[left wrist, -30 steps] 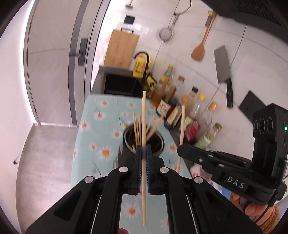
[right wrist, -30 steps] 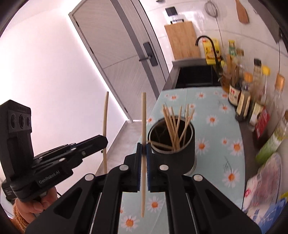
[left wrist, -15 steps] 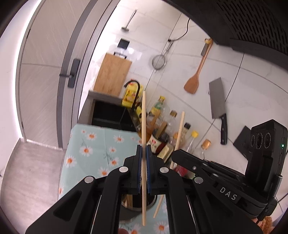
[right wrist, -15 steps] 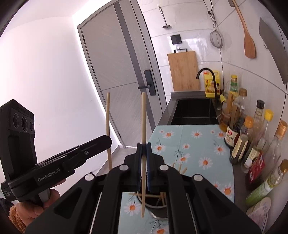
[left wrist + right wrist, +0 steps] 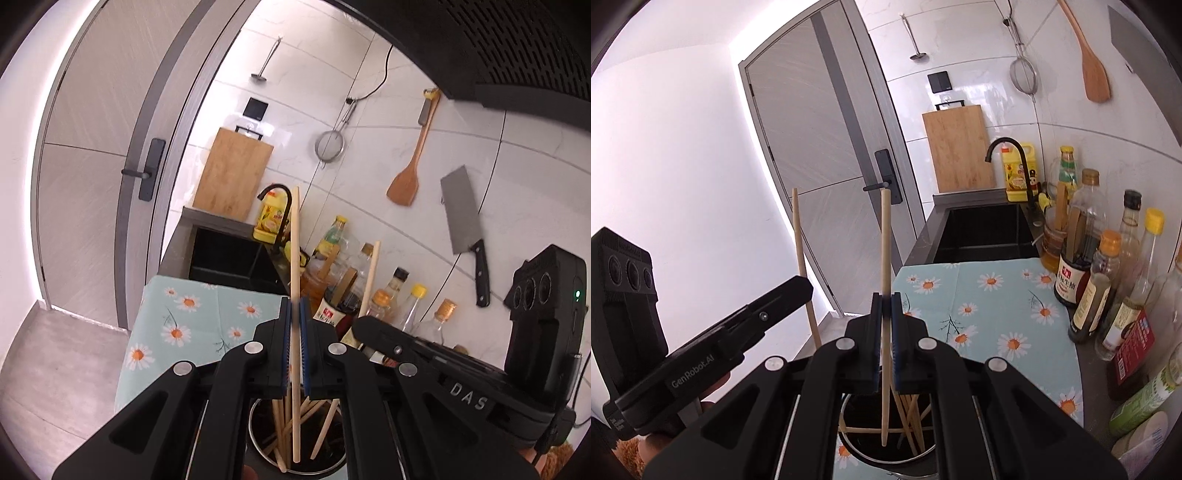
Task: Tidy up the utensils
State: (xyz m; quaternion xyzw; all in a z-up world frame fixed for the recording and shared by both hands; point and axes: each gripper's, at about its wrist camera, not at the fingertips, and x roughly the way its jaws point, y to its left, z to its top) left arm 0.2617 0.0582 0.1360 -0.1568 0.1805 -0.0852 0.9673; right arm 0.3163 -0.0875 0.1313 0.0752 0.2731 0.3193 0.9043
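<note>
Looking along the left gripper (image 5: 294, 347), the jaws were pinched tight on a chopstick (image 5: 294, 258) held upright, its lower tip hanging over the mouth of the holder (image 5: 258, 439), so that it could drop in cleanly among the sticks already leaning there. The right gripper (image 5: 364, 325) reached in just beside it with a second chopstick (image 5: 370, 273), tilted slightly. The holder stood on the daisy cloth (image 5: 192, 325), clear of the bottles (image 5: 395, 295) along the wall.

In the right wrist view, the right gripper (image 5: 885, 343) was likewise clamped on its own chopstick (image 5: 885, 240), vertical, tip over the holder (image 5: 857, 446). The left gripper (image 5: 798, 288) came in from the side, its chopstick (image 5: 801, 254) near upright. Both sticks seemed held mid-length to keep them steady and aimed downward for release, I judged.
</note>
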